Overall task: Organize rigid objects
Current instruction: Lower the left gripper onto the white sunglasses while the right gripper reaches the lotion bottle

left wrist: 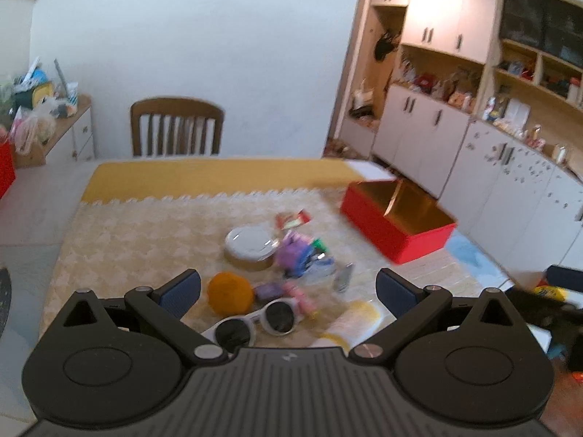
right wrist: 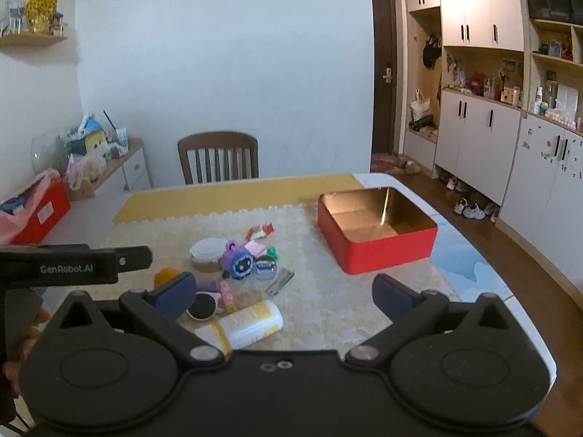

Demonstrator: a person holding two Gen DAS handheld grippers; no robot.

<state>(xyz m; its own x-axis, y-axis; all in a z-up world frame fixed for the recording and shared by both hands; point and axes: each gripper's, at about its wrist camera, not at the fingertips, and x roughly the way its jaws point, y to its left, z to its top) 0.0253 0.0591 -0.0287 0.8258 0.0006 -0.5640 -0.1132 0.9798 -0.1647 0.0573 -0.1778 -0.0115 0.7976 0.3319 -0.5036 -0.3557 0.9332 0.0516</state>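
A pile of small objects lies on the cream table mat (right wrist: 320, 302): white sunglasses (left wrist: 255, 322), an orange ball (left wrist: 230, 293), a white-lidded round tin (left wrist: 249, 245), a purple toy (right wrist: 237, 259), a white and yellow bottle (right wrist: 251, 324), nail clippers (right wrist: 280, 282) and snack packets (right wrist: 259, 232). An open red tin box (right wrist: 375, 229) with a gold inside stands empty at the right; it also shows in the left wrist view (left wrist: 395, 224). My left gripper (left wrist: 288, 289) is open above the sunglasses and holds nothing. My right gripper (right wrist: 284, 291) is open above the bottle and holds nothing.
A wooden chair (right wrist: 218, 156) stands at the table's far side. A yellow runner (right wrist: 233, 193) covers the far table edge. White cabinets (right wrist: 484, 138) line the right wall. A cluttered low cabinet (right wrist: 109, 167) and a red box (right wrist: 40, 211) are at the left.
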